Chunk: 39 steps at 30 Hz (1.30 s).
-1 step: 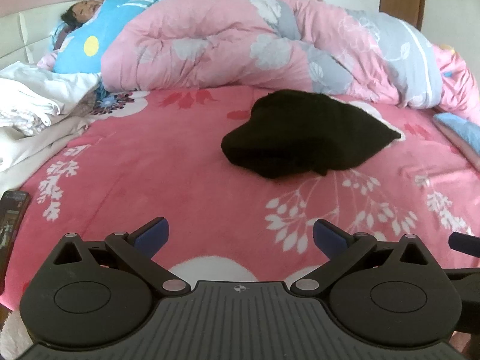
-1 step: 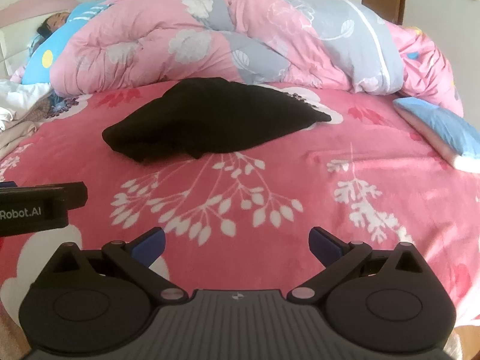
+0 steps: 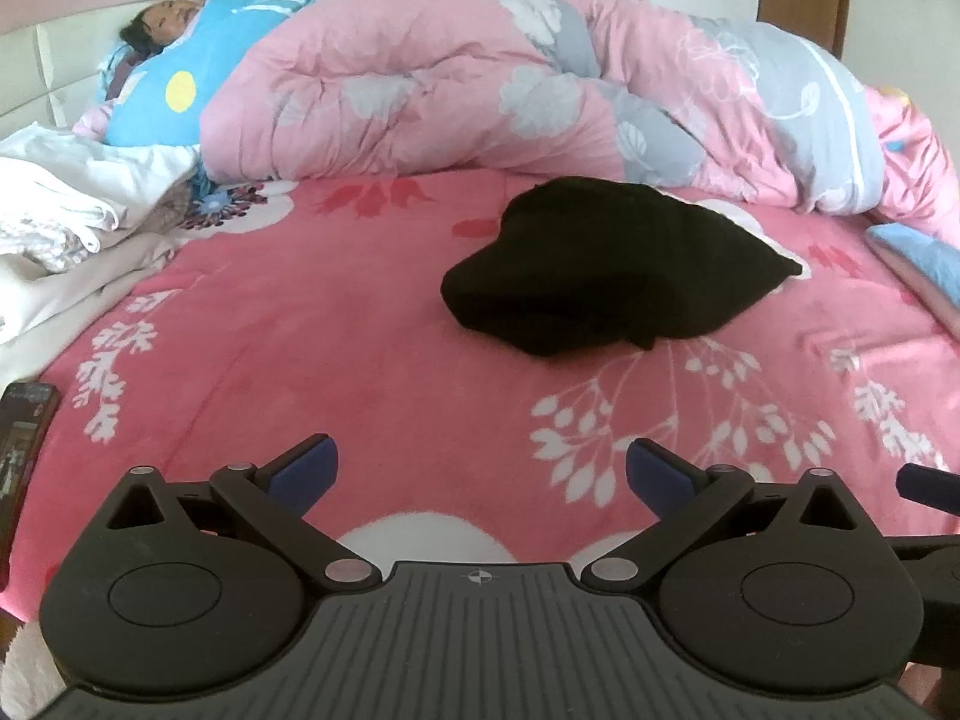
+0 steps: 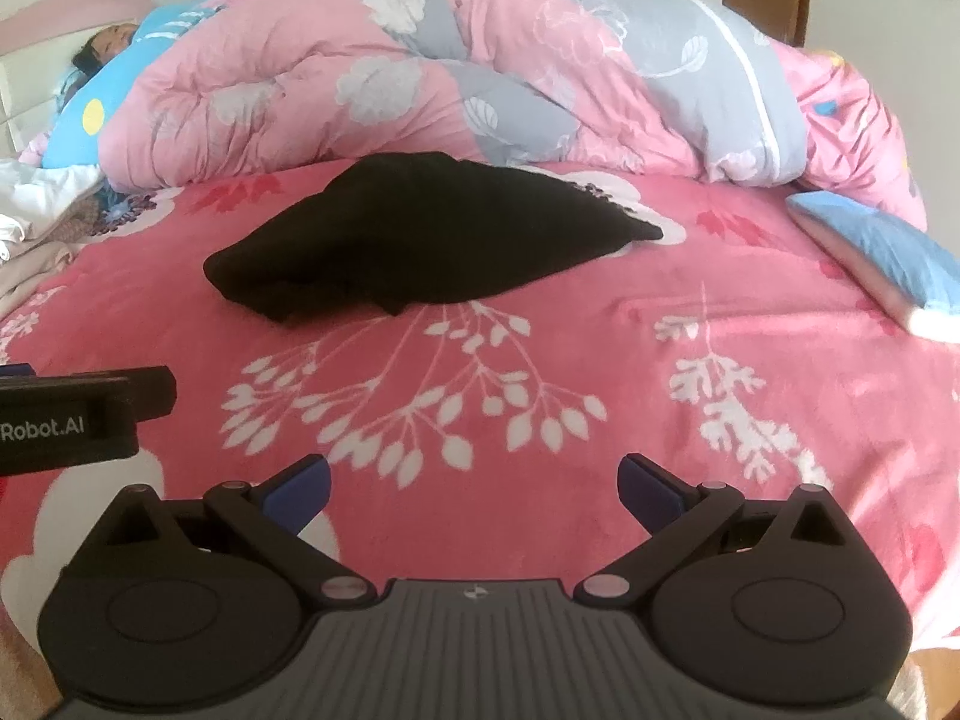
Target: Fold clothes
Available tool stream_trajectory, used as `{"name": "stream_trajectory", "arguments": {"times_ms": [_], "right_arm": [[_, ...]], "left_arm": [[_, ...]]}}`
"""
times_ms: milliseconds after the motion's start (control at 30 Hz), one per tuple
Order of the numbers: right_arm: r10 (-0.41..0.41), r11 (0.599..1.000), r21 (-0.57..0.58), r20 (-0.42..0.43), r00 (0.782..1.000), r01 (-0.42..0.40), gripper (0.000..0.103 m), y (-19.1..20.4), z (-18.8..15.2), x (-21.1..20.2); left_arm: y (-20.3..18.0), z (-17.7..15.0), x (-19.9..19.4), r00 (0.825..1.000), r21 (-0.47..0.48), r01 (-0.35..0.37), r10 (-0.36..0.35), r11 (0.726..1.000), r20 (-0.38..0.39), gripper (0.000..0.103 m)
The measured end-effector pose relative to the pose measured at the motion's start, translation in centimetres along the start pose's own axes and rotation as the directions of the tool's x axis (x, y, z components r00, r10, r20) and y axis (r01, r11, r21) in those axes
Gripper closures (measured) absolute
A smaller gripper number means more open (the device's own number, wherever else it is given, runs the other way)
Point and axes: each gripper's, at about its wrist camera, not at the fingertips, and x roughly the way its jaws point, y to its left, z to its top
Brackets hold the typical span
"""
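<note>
A black garment (image 3: 606,270) lies crumpled in a loose heap on the pink flowered bedspread (image 3: 300,330), ahead and to the right in the left wrist view. In the right wrist view the same black garment (image 4: 420,240) sits ahead and slightly left. My left gripper (image 3: 480,459) hovers over the near part of the bed, open, with nothing between its blue pads. My right gripper (image 4: 474,474) is beside it on the right, also open and empty. Both are well short of the garment. The left gripper's body (image 4: 84,414) shows at the left edge of the right wrist view.
A rolled pink and grey duvet (image 3: 480,90) runs across the far side, with a person (image 3: 162,24) lying at its left end. White clothes (image 3: 60,210) are piled at the left. A blue pillow (image 4: 888,258) lies at the right. A phone (image 3: 24,450) rests near the left edge.
</note>
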Motion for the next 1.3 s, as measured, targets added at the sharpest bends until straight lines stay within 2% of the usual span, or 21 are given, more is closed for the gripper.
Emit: {"name": "stream_trajectory", "arguments": {"times_ms": [67, 133, 167, 200, 300, 633, 800, 1300], "right_arm": [[0.003, 1.0, 0.001, 0.003, 1.0, -0.003, 0.0, 0.0, 0.1, -0.5], [0.013, 1.0, 0.017, -0.008, 1.0, -0.013, 0.0, -0.4, 0.2, -1.0], [0.001, 1.0, 0.006, -0.056, 0.998, -0.001, 0.0, -0.2, 0.6, -0.3], [-0.003, 1.0, 0.002, -0.062, 0.998, 0.003, 0.0, -0.2, 0.7, -0.1], [-0.012, 1.0, -0.005, -0.062, 0.998, 0.012, 0.0, -0.3, 0.6, -0.1], [-0.019, 1.0, 0.004, -0.063, 0.998, 0.02, 0.0, -0.5, 0.7, 0.4], [-0.031, 0.999, 0.018, -0.047, 0.998, 0.032, 0.0, -0.9, 0.9, -0.3], [-0.05, 0.998, 0.029, -0.04, 0.998, 0.052, 0.0, -1.5, 1.2, -0.5]], "left_arm": [[0.2, -0.2, -0.5, 1.0, 0.0, 0.012, -0.012, 1.0, 0.019, 0.0], [-0.1, -0.4, -0.1, 1.0, 0.04, 0.004, -0.004, 0.999, -0.015, 0.0], [-0.3, -0.4, 0.1, 0.999, 0.059, -0.006, 0.008, 0.998, -0.032, 0.0], [-0.5, -0.2, 0.2, 0.998, 0.066, -0.01, 0.014, 0.998, -0.054, 0.0], [-0.3, 0.0, 0.2, 0.997, 0.04, -0.019, 0.022, 0.999, -0.079, 0.0], [0.0, 0.7, -0.2, 0.996, 0.028, -0.077, 0.078, 0.997, -0.033, 0.0], [0.1, 0.4, -0.3, 0.993, 0.03, -0.108, 0.109, 0.994, -0.042, 0.0], [-0.1, 0.2, 0.2, 0.988, 0.036, -0.139, 0.141, 0.99, -0.068, 0.0]]}}
